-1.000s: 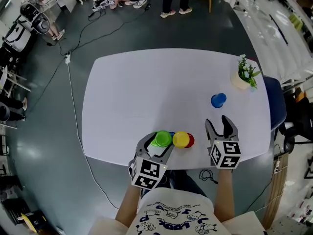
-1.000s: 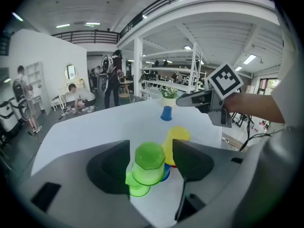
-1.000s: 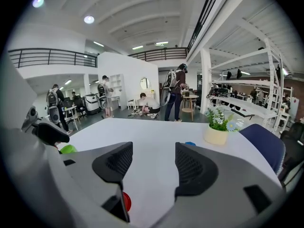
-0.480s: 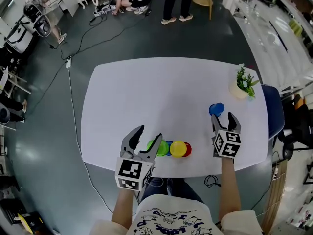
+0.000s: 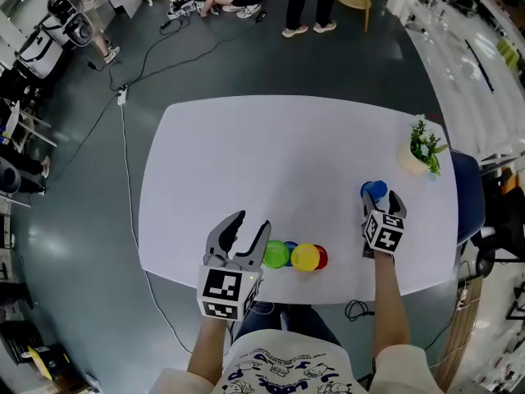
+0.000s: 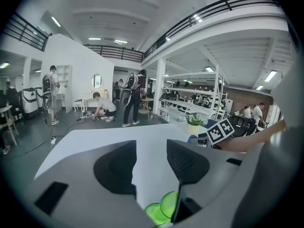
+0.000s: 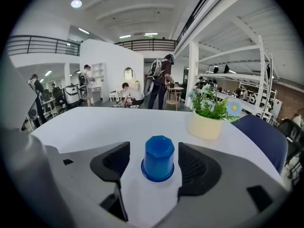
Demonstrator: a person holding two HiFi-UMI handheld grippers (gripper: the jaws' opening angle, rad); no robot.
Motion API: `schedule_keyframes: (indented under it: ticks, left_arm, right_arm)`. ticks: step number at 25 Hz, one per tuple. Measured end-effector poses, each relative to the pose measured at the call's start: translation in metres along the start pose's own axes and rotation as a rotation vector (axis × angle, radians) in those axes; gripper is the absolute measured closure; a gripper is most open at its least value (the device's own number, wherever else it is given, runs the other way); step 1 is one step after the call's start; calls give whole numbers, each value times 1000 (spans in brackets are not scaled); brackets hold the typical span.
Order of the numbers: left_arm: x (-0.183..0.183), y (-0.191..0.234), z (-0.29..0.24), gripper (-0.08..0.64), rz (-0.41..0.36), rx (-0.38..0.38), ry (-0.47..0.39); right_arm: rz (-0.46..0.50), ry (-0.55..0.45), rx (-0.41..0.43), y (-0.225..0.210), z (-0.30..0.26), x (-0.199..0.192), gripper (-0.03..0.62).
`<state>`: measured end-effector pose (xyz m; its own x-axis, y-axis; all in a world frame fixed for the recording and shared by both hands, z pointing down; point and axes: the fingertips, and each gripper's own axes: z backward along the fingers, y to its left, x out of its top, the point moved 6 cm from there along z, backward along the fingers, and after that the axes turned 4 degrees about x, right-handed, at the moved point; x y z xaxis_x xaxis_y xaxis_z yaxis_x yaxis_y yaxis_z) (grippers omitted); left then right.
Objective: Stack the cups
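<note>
Cups stood in two places on the white desk (image 5: 271, 154): a lone blue cup (image 7: 158, 164) out toward the person's right, near the potted plant (image 7: 205, 120), and a tight row at the near edge made up of a green cup (image 5: 276, 254), a yellow cup (image 5: 305, 257) and a red cup (image 5: 321, 258). The right tongs (image 5: 381, 199) were by far the nearer to the lone cup. Their own view showed it dead ahead and squarely between the two jaws, which were spread wide and opening, each pad standing clear of the cup's wall. The cup sat mouth down with its base up, so its long axis ran upright and the jaws flanked it on either side at about mid-height. That looked like the relation the grasp depended on: a straight squeeze would probably catch it across the body, provided the pads met the wall and not the flared rim. The left tongs (image 5: 252, 222) hovered just left of the row, jaws apart but closing, with only bare desk between the pads. The green cup showed low in their view, beneath the right-hand jaw and not gripped. Carrying the blue cup over to the row seemed the likely next step.
</note>
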<state>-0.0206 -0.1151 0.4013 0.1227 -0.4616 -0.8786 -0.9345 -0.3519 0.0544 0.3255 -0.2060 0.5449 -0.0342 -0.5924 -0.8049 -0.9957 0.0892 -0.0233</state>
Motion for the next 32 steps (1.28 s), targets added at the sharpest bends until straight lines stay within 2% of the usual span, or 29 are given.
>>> schedule_keyframes:
  ticks: [10, 15, 18, 23, 27, 32]
  left_arm:
    - [-9, 15, -8, 350, 10, 1, 29]
    - [-13, 28, -8, 361, 16, 20, 34]
    - [-17, 33, -8, 386, 18, 33, 38]
    - [-22, 36, -3, 409, 20, 55, 37]
    - [-23, 39, 7, 436, 23, 76, 27]
    - [-23, 45, 24, 472, 33, 90, 8]
  right_arm:
    - [-8, 51, -8, -8, -31, -15, 259]
    - [9, 51, -15, -5, -35, -16, 335]
    - [13, 36, -14, -2, -34, -15, 341]
    - [25, -10, 1, 11, -17, -8, 341]
    - [76, -41, 30, 30, 6, 3, 341]
    - [105, -66, 108, 64, 43, 20, 341]
